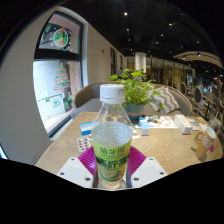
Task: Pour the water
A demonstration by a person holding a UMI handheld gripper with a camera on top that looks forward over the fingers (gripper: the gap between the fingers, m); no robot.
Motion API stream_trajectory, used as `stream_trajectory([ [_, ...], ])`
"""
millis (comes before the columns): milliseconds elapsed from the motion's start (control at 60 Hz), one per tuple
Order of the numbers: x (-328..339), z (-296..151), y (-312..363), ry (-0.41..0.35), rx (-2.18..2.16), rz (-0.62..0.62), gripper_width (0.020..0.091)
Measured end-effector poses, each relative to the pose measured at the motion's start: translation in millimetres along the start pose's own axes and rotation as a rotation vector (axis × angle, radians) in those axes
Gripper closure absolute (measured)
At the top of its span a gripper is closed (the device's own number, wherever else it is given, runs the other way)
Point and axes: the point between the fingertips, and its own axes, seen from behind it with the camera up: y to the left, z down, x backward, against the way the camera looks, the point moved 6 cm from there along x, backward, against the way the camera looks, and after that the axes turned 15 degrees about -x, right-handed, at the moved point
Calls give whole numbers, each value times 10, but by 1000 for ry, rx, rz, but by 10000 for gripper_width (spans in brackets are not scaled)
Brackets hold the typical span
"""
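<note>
Capped water bottle [112, 135] upright, clamped at its green label by the claw [112, 165], pink pads [89, 158] pressing both sides, raised over a wooden table [170, 150] near a potted plant [134, 92], seemingly ready for pouring.

1. A light wooden table [170, 150] stretches ahead of the fingers.
2. Beyond them stands a potted plant [135, 92].
3. Small white items [184, 124] lie beyond and to the right.
4. A bottle [112, 135] stands between the fingers.
</note>
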Motion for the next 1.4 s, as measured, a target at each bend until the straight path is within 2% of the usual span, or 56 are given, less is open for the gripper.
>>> stream_trajectory([
  [100, 242, -403, -62, -19, -76, -50, 734],
  [300, 637, -1328, -442, -40, -458, -243, 737],
  [500, 720, -1824, -1261, 28, -1034, -402, 739],
  [633, 559, -1830, -1936, 56, -1370, -446, 739],
  [783, 451, -1722, -2420, 123, -1699, -487, 742],
  [933, 424, -1583, -2672, 191, -1907, -507, 740],
  [1100, 340, -1566, -2654, 225, -1879, -491, 741],
  [1183, 409, -1688, -2678, 216, -1769, -484, 740],
  [1267, 534, -1910, -2743, 173, -1573, -457, 737],
  [1400, 713, -2381, -3068, 20, -1148, -348, 738],
])
